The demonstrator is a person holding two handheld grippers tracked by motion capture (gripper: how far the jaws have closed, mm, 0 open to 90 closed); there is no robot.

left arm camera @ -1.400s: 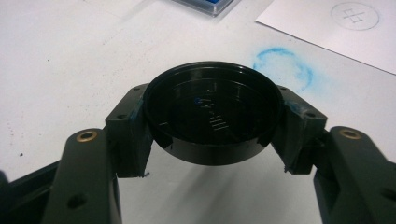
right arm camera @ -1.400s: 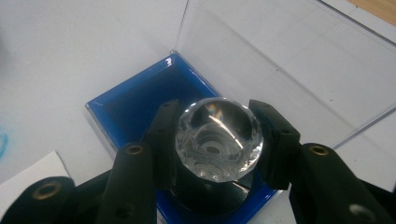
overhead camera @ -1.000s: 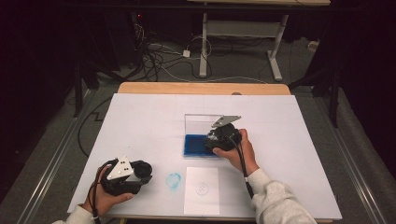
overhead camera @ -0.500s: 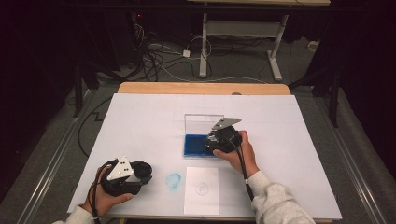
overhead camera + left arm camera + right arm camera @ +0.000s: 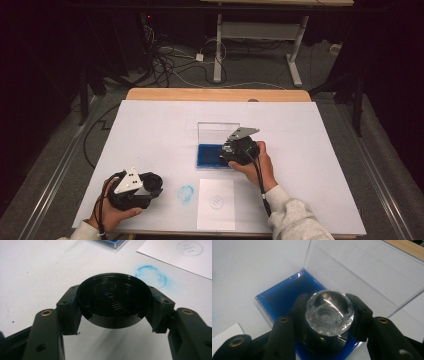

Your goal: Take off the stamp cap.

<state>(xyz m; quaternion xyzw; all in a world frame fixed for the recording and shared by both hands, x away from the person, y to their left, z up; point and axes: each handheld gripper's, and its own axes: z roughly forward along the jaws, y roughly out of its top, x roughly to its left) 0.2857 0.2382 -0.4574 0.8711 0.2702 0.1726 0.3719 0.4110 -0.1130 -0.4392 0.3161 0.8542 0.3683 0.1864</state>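
Note:
My left gripper is shut on a round black cap, its pads pressing both sides of the rim a little above the table. In the high view that left gripper sits near the table's front left. My right gripper is shut on a stamp with a clear faceted knob, whose dark base stands on the blue ink pad. The pad's clear lid stands open behind it. In the high view the right gripper is at the pad near mid-table.
A white sheet of paper with a faint round stamp mark lies at the front edge, between the hands. A blue ring-shaped ink smudge marks the white table cover left of the sheet. Cables and desk legs lie beyond the far edge.

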